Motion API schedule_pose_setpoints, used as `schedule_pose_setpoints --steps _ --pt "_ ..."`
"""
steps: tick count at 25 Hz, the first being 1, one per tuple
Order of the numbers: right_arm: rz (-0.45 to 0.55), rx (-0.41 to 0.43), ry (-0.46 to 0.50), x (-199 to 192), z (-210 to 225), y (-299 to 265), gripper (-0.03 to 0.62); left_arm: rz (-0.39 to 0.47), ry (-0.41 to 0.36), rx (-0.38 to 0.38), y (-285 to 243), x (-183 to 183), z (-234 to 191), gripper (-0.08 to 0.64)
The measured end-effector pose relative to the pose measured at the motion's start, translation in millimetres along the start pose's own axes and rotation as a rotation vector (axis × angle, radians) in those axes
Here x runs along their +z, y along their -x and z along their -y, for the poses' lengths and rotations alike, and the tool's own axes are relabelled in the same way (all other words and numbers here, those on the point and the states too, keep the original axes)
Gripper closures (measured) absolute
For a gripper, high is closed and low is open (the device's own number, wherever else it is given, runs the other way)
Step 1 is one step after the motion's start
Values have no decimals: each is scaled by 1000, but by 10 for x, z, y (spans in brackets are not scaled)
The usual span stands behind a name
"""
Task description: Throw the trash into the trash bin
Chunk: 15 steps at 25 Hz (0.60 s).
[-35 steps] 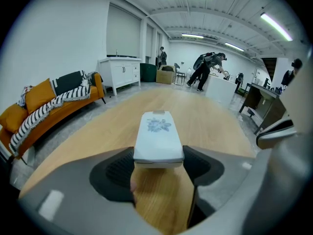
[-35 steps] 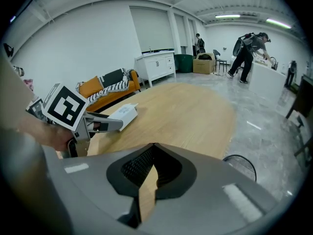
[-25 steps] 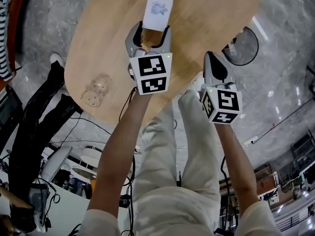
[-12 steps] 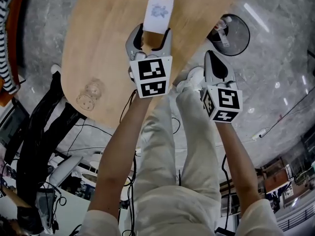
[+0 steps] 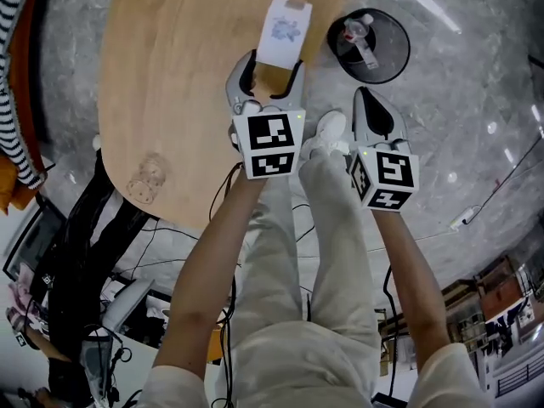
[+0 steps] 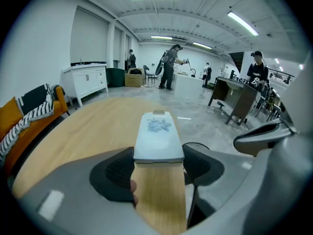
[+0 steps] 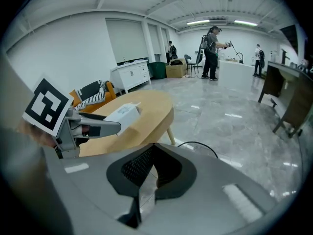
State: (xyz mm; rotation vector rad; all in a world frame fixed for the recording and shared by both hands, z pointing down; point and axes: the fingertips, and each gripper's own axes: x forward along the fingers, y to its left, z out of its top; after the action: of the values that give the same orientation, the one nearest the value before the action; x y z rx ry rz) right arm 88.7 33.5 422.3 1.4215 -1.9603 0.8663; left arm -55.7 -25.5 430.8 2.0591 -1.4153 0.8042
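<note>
A white carton with a blue print sticks out ahead of my left gripper, which is shut on its near end, above the edge of the wooden table. In the left gripper view the carton fills the gap between the dark pads. The round black trash bin stands on the floor just right of the carton, with some litter inside. My right gripper hangs below the bin in the picture, shut with nothing in it. It sees the left gripper's carton.
A clear plastic cup lies on the table's near left part. The holder's legs and white shoe are under the grippers. A person in dark trousers stands at left. Cables cross the marble floor; an orange sofa.
Both grippers have swung off the table toward the bin, which now sits closer, just beside the carton. The left gripper keeps its hold; the right stays shut.
</note>
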Motion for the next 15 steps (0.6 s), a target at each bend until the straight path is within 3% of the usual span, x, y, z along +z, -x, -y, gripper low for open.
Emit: schedule_pose_setpoints --steps 9,15 --pt "2 -52 -64 -187 576 164 566 -17 -80 -76 -233 65 742 233" --pt "-7 -76 -96 -353 886 235 566 -57 -154 -139 -421 -78 1234 233"
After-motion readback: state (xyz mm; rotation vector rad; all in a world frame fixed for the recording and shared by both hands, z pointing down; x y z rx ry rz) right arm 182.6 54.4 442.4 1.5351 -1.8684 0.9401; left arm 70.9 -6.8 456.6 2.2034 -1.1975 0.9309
